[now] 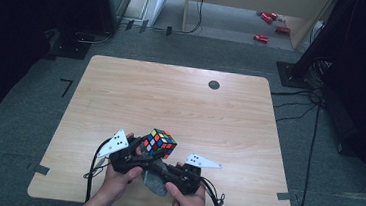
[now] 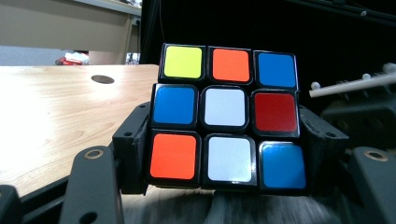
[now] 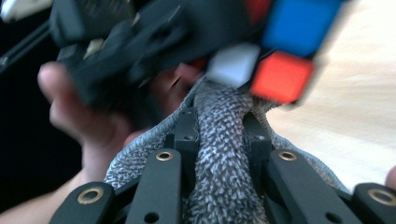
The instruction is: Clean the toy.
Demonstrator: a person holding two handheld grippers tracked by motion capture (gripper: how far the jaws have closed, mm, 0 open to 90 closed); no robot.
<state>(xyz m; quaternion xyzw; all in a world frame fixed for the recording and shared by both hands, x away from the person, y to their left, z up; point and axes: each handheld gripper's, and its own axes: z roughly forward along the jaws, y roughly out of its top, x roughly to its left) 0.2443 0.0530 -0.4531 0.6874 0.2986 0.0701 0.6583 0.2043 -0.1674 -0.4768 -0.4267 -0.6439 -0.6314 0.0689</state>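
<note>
At the near edge of the worktop (image 1: 121,92), two hands come in from below, each carrying one hand-held gripper. The right hand-held gripper (image 3: 219,135) is clenched on a bunched grey cloth (image 3: 219,154), one in number, which is pinched between its two black jaws and bulges out above and below them; in the high view this cloth (image 1: 155,182) sits between the two hands, just under the cube. The left hand-held gripper (image 2: 224,154) is grasping one multicoloured puzzle cube (image 2: 227,116), its jaws pressed against the cube's two opposite sides at the lower rows. The cube is held clear above the worktop, tilted in the high view (image 1: 159,142), with the cloth touching or just beside its underside. The facing side shows nine tiles: three blue, two orange, two white, one yellow, one red. Farther off, one dark round hole (image 1: 214,84) marks the worktop near its far edge. Beyond the worktop, about four small red items (image 1: 268,25) lie on the floor.
</note>
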